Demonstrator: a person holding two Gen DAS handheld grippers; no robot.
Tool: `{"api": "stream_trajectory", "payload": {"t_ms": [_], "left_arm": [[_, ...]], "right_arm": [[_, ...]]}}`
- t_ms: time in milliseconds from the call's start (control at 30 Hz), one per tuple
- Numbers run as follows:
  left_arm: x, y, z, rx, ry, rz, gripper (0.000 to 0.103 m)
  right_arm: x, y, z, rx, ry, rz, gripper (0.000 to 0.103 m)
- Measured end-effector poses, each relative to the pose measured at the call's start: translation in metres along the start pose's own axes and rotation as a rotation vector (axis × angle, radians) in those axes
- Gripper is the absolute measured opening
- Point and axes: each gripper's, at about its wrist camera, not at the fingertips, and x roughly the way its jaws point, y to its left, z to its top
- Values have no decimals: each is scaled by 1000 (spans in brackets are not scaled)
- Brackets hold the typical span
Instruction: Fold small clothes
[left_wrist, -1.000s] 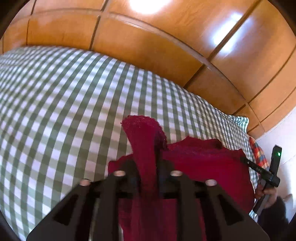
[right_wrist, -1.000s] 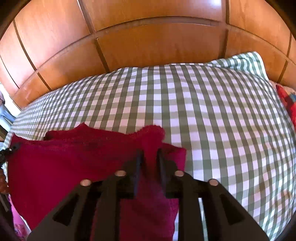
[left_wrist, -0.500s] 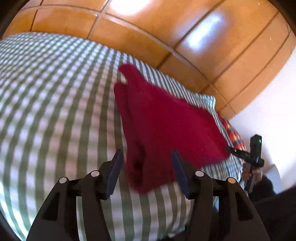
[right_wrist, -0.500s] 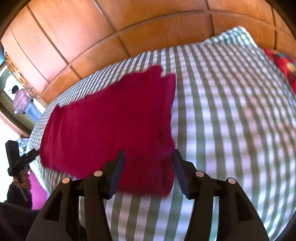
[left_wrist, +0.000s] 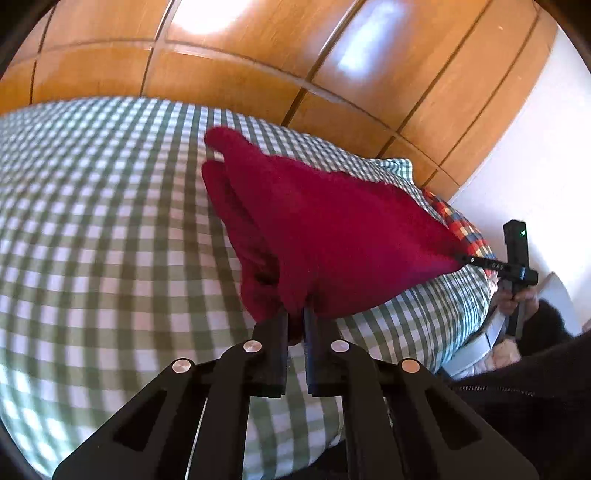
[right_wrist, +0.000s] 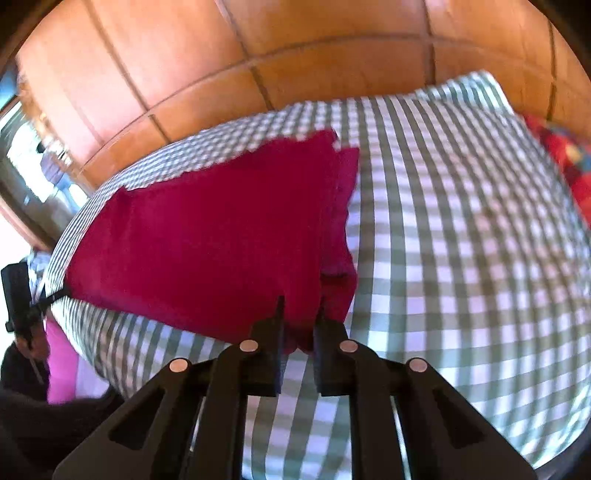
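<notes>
A dark red cloth (left_wrist: 325, 229) lies folded in layers on the green-and-white checked bed cover (left_wrist: 103, 236). My left gripper (left_wrist: 294, 314) is shut on the cloth's near left corner. My right gripper (right_wrist: 298, 314) is shut on the near right corner of the same cloth (right_wrist: 207, 236). The near edge is stretched between them. The right gripper (left_wrist: 465, 260) also shows at the far right of the left wrist view, and the left gripper (right_wrist: 55, 297) at the far left of the right wrist view.
A wooden panelled headboard (left_wrist: 258, 66) runs behind the bed. A red plaid fabric (left_wrist: 458, 218) lies at the bed's right side, also in the right wrist view (right_wrist: 565, 158). A white wall (left_wrist: 535, 147) is at the right. Pink fabric (right_wrist: 61, 362) hangs left of the bed.
Both grippers let go of the far corners after laying the fold over, pulled back and opened, and have now shut on the near corners of the folded cloth.
</notes>
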Motion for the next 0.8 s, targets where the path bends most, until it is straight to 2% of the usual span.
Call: {"api": "stream_trajectory", "payload": {"t_ms": [67, 200, 333, 367, 400, 433, 467, 500, 533, 567, 600, 733, 800], "left_arm": [[-2, 4, -12, -13, 30, -11, 6], [19, 11, -53, -80, 126, -2, 6], [7, 13, -62, -164, 84, -15, 8], [5, 14, -58, -182, 77, -22, 12], [3, 16, -53, -194, 72, -34, 19], [-1, 17, -47, -202, 52, -29, 33], [-5, 19, -42, -212, 28, -20, 41], [-9, 22, -34, -227, -6, -27, 52], [-13, 26, -24, -246, -46, -41, 56], [-14, 29, -20, -255, -63, -38, 56], [-12, 32, -12, -260, -77, -29, 56], [10, 38, 25, -281, -106, -4, 56], [26, 41, 41, -298, -111, 4, 56]], "right_arm": [[4, 0, -15, -10, 50, -11, 10], [20, -3, -56, 33, 139, -9, 10], [10, 0, -63, 48, 123, 7, 11], [8, 1, -59, 40, 121, 7, 13], [5, 0, -55, 28, 117, -3, 20], [0, -1, -49, 21, 102, -22, 30], [-3, -4, -39, 27, 75, -27, 35], [-7, -4, -32, 37, 53, -29, 46], [-9, -8, -25, 42, 33, -45, 51], [-8, -10, -14, 47, 5, -66, 59], [-6, -13, -3, 61, -18, -74, 60], [22, -15, 36, 97, -58, -126, 59], [39, -15, 60, 120, -67, -143, 54]]}}
